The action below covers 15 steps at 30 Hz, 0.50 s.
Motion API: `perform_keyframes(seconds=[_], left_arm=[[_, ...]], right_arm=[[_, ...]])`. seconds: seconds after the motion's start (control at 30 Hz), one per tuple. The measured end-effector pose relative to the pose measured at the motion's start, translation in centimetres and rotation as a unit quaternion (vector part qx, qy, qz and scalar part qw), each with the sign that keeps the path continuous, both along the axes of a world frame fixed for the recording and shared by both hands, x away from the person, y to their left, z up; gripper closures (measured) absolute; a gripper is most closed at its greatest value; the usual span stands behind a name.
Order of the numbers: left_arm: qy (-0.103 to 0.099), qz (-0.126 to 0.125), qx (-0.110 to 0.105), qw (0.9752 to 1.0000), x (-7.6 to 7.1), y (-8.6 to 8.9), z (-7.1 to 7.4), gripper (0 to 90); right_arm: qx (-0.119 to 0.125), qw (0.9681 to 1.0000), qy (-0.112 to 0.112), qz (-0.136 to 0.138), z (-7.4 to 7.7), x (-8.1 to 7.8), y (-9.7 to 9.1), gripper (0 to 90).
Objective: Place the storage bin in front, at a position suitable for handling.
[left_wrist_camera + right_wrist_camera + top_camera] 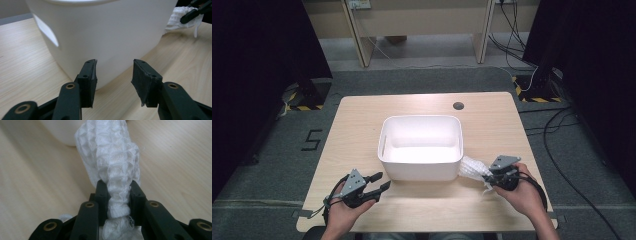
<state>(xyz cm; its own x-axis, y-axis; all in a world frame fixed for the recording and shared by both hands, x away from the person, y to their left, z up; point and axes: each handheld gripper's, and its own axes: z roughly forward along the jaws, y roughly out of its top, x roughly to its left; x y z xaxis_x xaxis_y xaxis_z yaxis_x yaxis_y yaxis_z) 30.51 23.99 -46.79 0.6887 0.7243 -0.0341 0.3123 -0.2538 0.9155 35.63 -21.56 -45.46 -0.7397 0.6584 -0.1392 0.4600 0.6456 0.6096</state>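
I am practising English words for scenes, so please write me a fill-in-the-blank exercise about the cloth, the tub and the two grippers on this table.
1. The right gripper has its jaws shut on a white ____.
2. The white tub stands on a ____ table.
3. The left gripper has ____ between its jaws.
4. The cloth lies ____ the tub, not in it.

Missing words: cloth; wooden; nothing; beside

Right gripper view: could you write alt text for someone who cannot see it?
Two black jaws of the right gripper pinch a bunched white textured cloth that rises above a light wooden table. The rounded corner of a white plastic tub sits behind.
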Motion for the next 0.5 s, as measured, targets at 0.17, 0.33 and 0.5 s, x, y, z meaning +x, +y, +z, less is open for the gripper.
perform_keyframes(seconds=[0.17, 0.33, 0.5], left_arm=[[-0.003, -0.013, -0.005, 0.9999, -0.2, -1.0, 0.5, 51.3], [-0.006, -0.036, -0.004, 0.9993, -0.5, -2.0, 1.0, 47.7], [-0.011, -0.065, -0.005, 0.9978, -0.7, -3.5, 1.6, 45.1]], right_arm=[[0.002, 0.9999, 0.004, 0.015, 0.3, -2.0, 0.5, 74.7], [-0.005, 0.9991, 0.011, 0.041, 0.9, -4.0, 1.4, 74.7], [0.009, 0.9970, 0.011, 0.076, 1.7, -4.9, 2.8, 74.7]])
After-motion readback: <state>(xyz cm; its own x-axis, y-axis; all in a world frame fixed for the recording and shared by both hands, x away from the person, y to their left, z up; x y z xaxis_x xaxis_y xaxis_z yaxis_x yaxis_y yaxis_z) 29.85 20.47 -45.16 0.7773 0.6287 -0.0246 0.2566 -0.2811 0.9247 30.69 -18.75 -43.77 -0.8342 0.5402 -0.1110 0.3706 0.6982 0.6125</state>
